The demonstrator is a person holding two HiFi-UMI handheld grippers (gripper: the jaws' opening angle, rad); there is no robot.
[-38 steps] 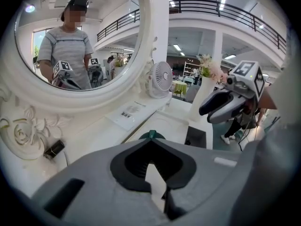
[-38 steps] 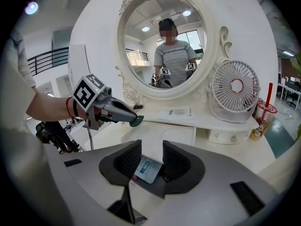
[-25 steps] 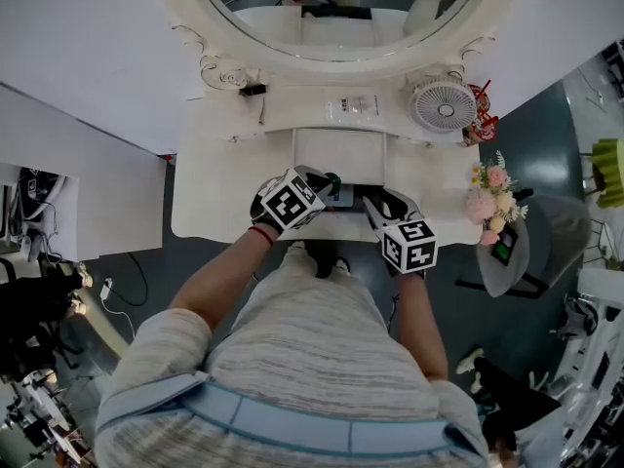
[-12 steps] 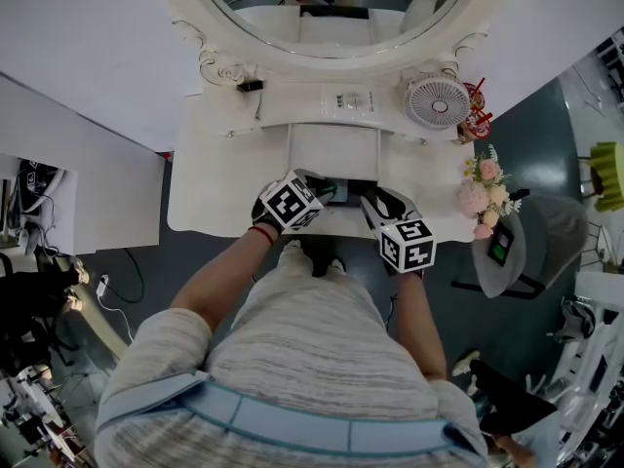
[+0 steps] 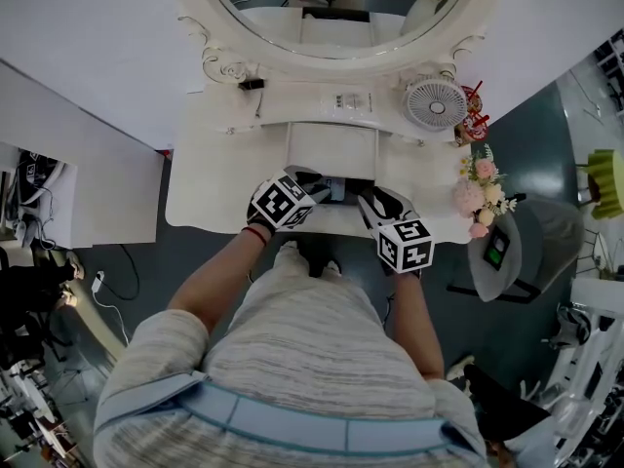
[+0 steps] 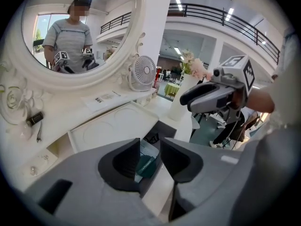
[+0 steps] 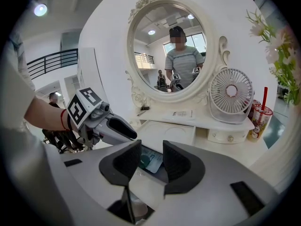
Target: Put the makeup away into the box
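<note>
A white dressing table (image 5: 219, 178) has an open compartment (image 5: 343, 191) in its middle, serving as the box, with a raised white lid (image 5: 331, 149) behind it. A dark green makeup item (image 6: 145, 166) and a pale packet (image 7: 153, 161) lie inside. My left gripper (image 5: 316, 182) hangs over the compartment's left end; its jaws (image 6: 149, 147) have just been opening and stand apart, with the green item lying below their gap and no pad touching it. My right gripper (image 5: 370, 201) hovers at the right end, and its jaws (image 7: 152, 149) are open and empty.
On the rear shelf stand a small white fan (image 5: 435, 103) and a red cup with a straw (image 5: 475, 105). A vase of flowers (image 5: 480, 188) is at the table's right end. A small dark clip (image 5: 252, 84) lies back left. An oval mirror (image 5: 331, 8) rises behind.
The left gripper has drawn slightly back toward the table's front edge. The dark green item seen at its tip a second ago no longer shows there. The right gripper has barely moved.
</note>
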